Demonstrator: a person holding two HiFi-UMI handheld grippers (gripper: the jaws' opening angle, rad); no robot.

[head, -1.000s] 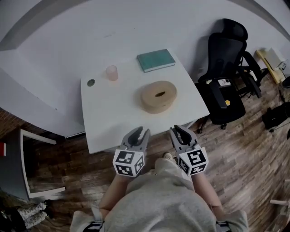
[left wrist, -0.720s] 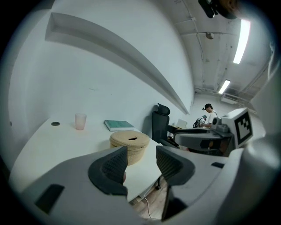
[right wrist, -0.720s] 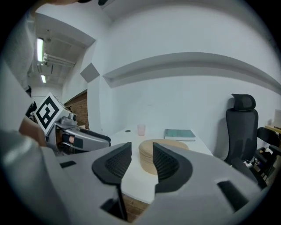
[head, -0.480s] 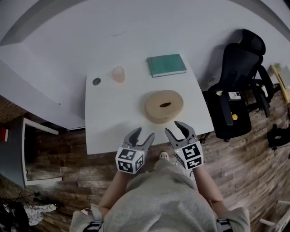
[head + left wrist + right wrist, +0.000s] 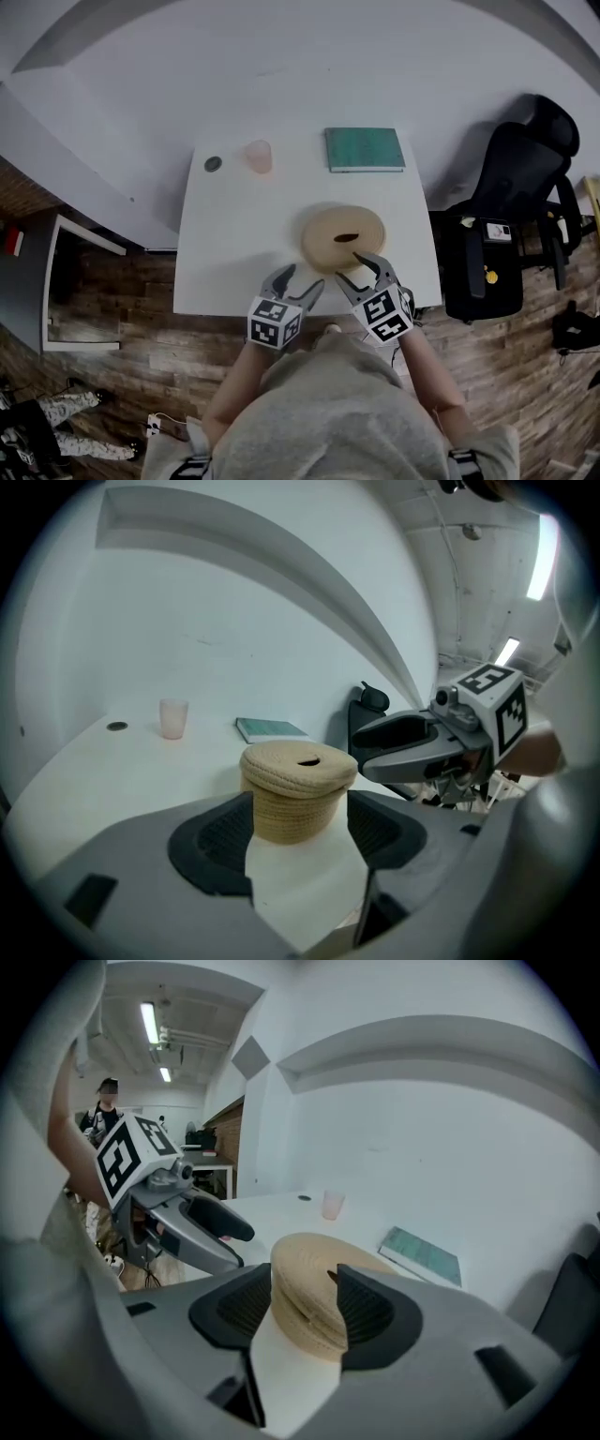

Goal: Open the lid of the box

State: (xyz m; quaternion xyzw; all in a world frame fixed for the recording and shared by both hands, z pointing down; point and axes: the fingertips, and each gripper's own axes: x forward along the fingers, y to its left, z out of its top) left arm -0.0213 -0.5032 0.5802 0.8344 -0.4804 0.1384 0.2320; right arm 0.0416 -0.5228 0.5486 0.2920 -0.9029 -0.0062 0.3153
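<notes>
Over the table's [image 5: 225, 253] near edge, the person's forearms reach forward from a grey shirt [image 5: 328, 412], with one gripper in each hand. Each gripper's cube [image 5: 276, 323] bears black-and-white square markers; any other print is too small to read.

The left gripper [image 5: 300, 279] sits near the middle of that edge and points away and slightly right. Its jaws are opening and already wide apart, with nothing gripped. In the left gripper view the box [image 5: 337, 234] stands framed between them but beyond the pads, untouched.

The right gripper [image 5: 359, 269] is just beside it and angled slightly left, its tips at the box's near rim. Its jaws are opening too. In the right gripper view the box sits between them with no pad pressing on it.

A second ago both grippers hung short of the table, over the floor [image 5: 122, 309], with jaws nearly together. They have since come forward and spread.

The round, tan, woven box stands right of the table's middle, nearer the near edge. Its lid [image 5: 298, 766] is on, with a small dark slot in its top.

Farther off, a pink cup [image 5: 259, 156] stands by the far edge, a dark disc [image 5: 214, 164] lies toward the far left corner, and a green book [image 5: 365, 149] lies at the far right corner. A black chair [image 5: 525, 178] stands beyond the right edge.
</notes>
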